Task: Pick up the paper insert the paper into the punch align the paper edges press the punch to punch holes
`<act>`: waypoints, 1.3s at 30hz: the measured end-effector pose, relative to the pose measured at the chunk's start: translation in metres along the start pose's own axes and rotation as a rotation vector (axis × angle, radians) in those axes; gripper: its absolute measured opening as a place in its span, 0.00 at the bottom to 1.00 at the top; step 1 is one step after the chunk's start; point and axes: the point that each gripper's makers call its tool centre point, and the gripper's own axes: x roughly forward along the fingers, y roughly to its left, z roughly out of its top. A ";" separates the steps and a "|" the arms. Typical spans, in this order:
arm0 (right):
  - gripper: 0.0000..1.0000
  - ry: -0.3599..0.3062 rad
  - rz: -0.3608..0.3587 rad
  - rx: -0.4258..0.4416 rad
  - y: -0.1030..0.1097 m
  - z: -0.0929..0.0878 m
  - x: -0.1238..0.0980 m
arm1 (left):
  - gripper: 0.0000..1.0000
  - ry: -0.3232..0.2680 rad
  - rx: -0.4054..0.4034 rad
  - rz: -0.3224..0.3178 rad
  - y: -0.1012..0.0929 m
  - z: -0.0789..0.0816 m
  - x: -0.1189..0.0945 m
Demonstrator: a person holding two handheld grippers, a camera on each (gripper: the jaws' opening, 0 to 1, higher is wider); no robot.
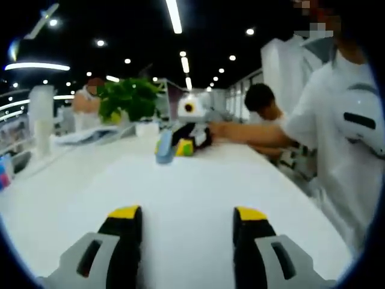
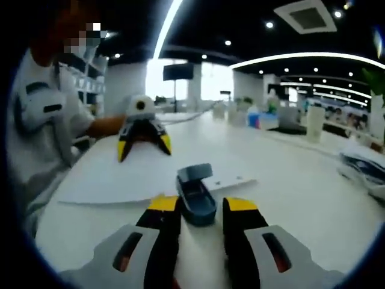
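White desk (image 2: 313, 180) under showroom lights: my right gripper (image 2: 201, 208) straddles the punch (image 2: 195, 192), not visibly pinching, to seat it on the paper (image 2: 126, 174). My left gripper (image 1: 186, 220) waits spread, empty.

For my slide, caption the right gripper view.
Right gripper straddling the blue hole punch on the paper, left gripper opposite.
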 end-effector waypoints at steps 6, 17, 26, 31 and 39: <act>0.25 -0.016 0.036 -0.008 0.005 0.002 -0.002 | 0.62 0.000 0.000 -0.001 -0.001 0.000 0.000; 0.23 -0.022 0.071 -0.035 0.015 0.002 -0.004 | 0.60 0.001 0.001 -0.003 -0.001 0.000 0.001; 0.23 -0.019 0.088 -0.044 0.022 0.002 -0.005 | 0.58 0.003 -0.001 0.009 0.001 0.000 0.001; 0.23 -0.011 0.099 -0.051 0.028 0.000 -0.007 | 0.58 0.003 -0.003 0.015 0.001 0.001 0.002; 0.23 -0.008 0.122 -0.045 0.035 -0.002 -0.012 | 0.58 0.003 -0.004 0.016 0.000 0.001 0.002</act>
